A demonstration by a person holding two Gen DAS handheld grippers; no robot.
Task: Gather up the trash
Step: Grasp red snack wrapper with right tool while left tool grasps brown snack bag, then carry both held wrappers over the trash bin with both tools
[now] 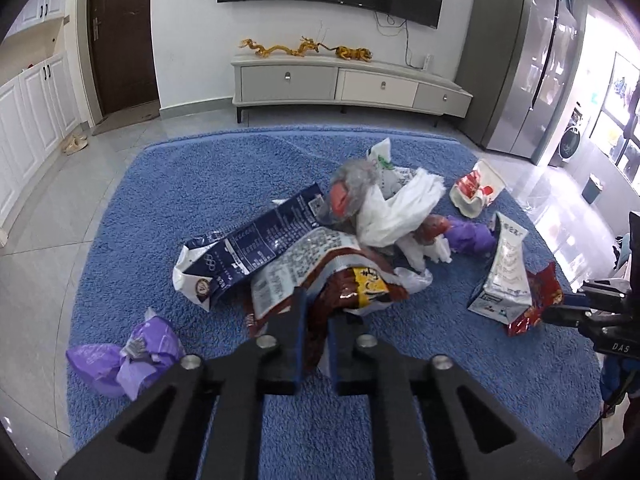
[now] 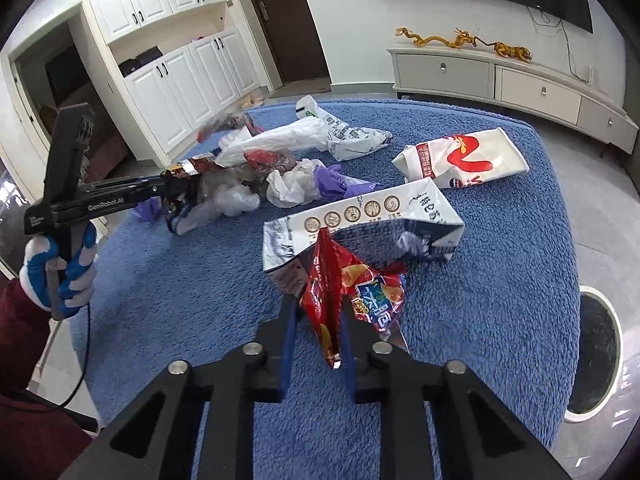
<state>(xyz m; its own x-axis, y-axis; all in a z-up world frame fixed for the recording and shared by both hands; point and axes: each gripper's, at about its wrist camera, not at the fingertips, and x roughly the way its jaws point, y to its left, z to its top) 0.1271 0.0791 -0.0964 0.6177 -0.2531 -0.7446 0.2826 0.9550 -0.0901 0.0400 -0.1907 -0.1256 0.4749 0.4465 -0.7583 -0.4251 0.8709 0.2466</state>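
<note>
Blue shag rug (image 1: pixel 168 184) carries all the trash we are collecting, spread in a loose heap across its middle. Our left hand-held gripper (image 1: pixel 316 304) is clamped on the brown snack wrapper (image 1: pixel 352 288) at the near edge of the heap, its pads pressing the foil from both sides. Touching that wrapper on the left lies a dark blue carton (image 1: pixel 240 256), flattened, and beyond it a white plastic bag (image 1: pixel 396 208) sits crumpled on top of the pile. A purple bag (image 1: pixel 120 360) lies apart, near the left edge of the rug.

Our right hand-held gripper (image 2: pixel 316 308) is closed on a red chip bag (image 2: pixel 340 280), the crinkled foil standing up between the blue pads. Just behind it, touching, rests a white carton with round seals (image 2: pixel 360 216), and farther back a white carton with a red swoosh (image 2: pixel 460 156) lies on its side. From this view we also see our left hand (image 2: pixel 60 272), in a blue and white glove, around the handle of the other tool.

A round bin (image 2: pixel 592 352) stands on the floor beside the right edge of the rug. Behind the rug a pale TV cabinet (image 1: pixel 340 80) runs along the wall.
</note>
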